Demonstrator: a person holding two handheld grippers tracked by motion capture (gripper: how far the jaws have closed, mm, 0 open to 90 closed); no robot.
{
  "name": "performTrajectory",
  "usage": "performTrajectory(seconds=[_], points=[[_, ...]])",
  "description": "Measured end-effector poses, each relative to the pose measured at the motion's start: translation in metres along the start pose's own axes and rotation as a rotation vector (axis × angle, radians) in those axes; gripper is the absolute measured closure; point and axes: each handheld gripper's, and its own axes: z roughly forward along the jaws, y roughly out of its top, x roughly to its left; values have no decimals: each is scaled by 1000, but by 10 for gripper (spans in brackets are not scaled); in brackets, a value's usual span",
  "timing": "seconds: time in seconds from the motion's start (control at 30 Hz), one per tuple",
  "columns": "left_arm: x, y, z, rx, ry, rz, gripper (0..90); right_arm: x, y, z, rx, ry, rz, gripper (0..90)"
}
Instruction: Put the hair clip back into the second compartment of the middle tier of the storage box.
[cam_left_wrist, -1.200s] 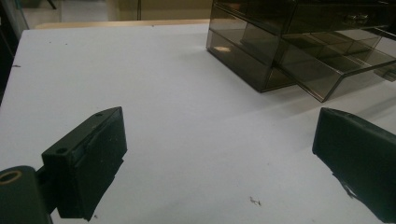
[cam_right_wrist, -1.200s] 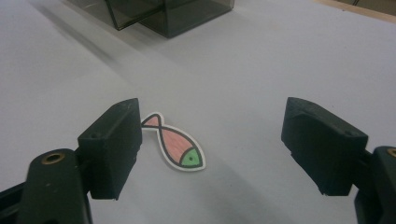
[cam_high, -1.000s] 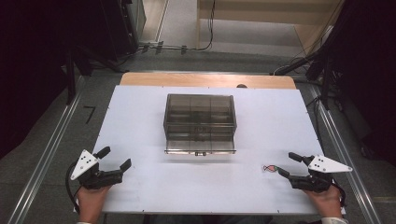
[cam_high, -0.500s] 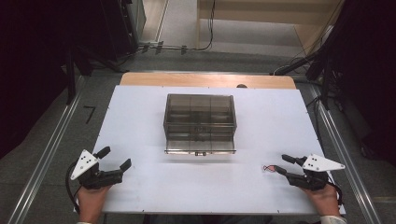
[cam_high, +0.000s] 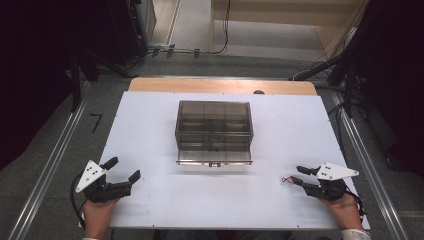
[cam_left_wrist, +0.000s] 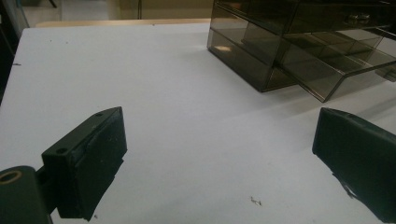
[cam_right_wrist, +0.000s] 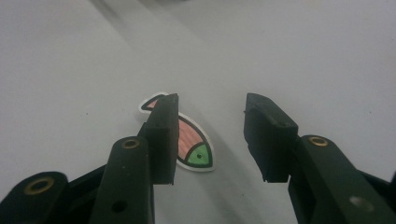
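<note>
A small flat fish-shaped sticker (cam_right_wrist: 192, 142), pink-striped with a green head, lies on the white table (cam_high: 150, 130) near its front right. My right gripper (cam_right_wrist: 211, 105) hangs just over it. Its jaws have just been closing and stand partly open. One jaw covers part of the fish, and the pads press on nothing. In the high view the fish (cam_high: 286, 179) shows as a red speck at the right gripper's (cam_high: 298, 175) tips. My left gripper (cam_high: 124, 168) rests at the front left, wide open and empty, as the left gripper view (cam_left_wrist: 219, 135) also shows.
A smoky transparent drawer box (cam_high: 214, 127) stands mid-table, its bottom drawer (cam_high: 214, 156) pulled out toward me. In the left gripper view the box (cam_left_wrist: 299, 42) sits ahead to the right. Metal rails run along both table sides.
The right gripper's jaws have narrowed and it has edged slightly toward the fish. The left gripper and the drawer box have not moved.
</note>
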Motion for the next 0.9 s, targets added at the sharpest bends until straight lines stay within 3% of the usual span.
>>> performTrajectory(seconds=[0.53, 0.73, 0.9], points=[[0, 0, 0, 1, 1, -3, 33, 2, 2, 8, 57, 45, -28, 579], [0, 0, 0, 1, 2, -3, 33, 2, 2, 10, 70, 83, -27, 584], [0, 0, 0, 1, 2, -3, 33, 2, 1, 12, 86, 93, -41, 642]])
